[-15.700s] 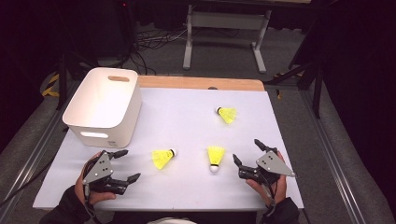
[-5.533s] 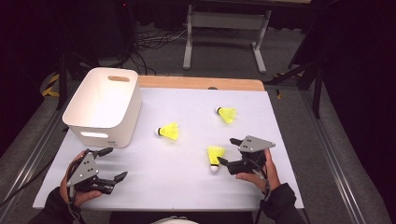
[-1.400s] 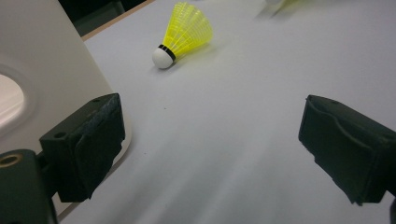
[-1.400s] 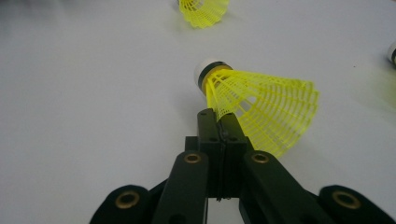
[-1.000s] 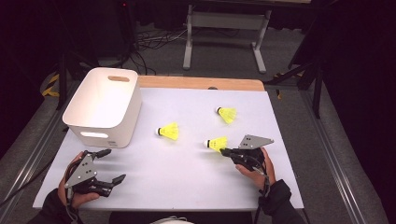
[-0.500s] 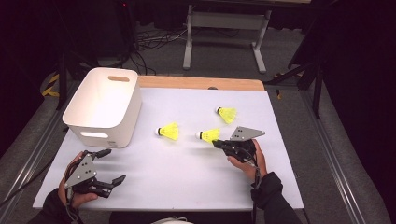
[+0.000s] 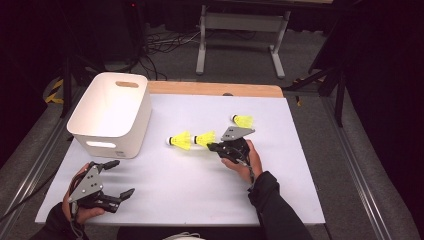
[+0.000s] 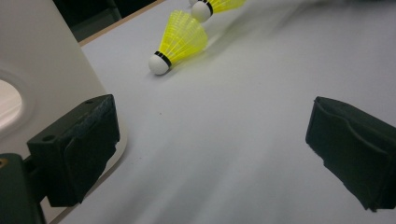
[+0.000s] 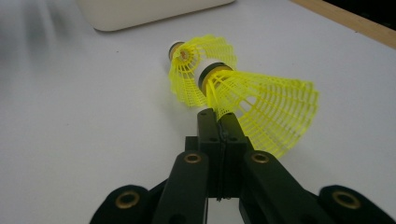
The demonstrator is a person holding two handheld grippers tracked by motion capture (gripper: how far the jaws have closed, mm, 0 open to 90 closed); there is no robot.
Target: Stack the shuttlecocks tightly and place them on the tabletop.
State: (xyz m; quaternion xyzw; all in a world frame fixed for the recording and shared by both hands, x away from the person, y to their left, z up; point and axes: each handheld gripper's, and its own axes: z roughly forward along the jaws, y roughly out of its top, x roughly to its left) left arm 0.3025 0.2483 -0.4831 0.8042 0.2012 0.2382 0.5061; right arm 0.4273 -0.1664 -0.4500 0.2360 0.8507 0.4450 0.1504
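Three yellow shuttlecocks with white cork tips are on the white table. My right gripper (image 7: 214, 146) (image 9: 217, 119) is shut on the mesh skirt edge of one shuttlecock (image 7: 205, 138) (image 9: 264, 107), holding it with its cork pointing left. A second shuttlecock (image 7: 181, 141) (image 9: 187, 63) lies just beyond it, close to touching. A third shuttlecock (image 7: 243, 120) lies behind the right hand. My left gripper (image 7: 121, 177) (image 8: 219, 140) rests open near the front left corner with nothing between its pads. In its view the lying shuttlecock (image 8: 180, 42) is ahead, with the held one (image 8: 215, 5) behind it.
A white plastic bin (image 7: 110, 115) (image 8: 37, 70) (image 9: 154, 9) with handle cut-outs stands at the back left of the table, right beside the left gripper's left jaw. A wooden strip (image 7: 215, 89) runs along the table's far edge. Cables and a metal stand lie on the floor behind.
My right gripper has carried its shuttlecock leftward across the table, up to the shuttlecock lying in the middle. The left gripper has stayed put.
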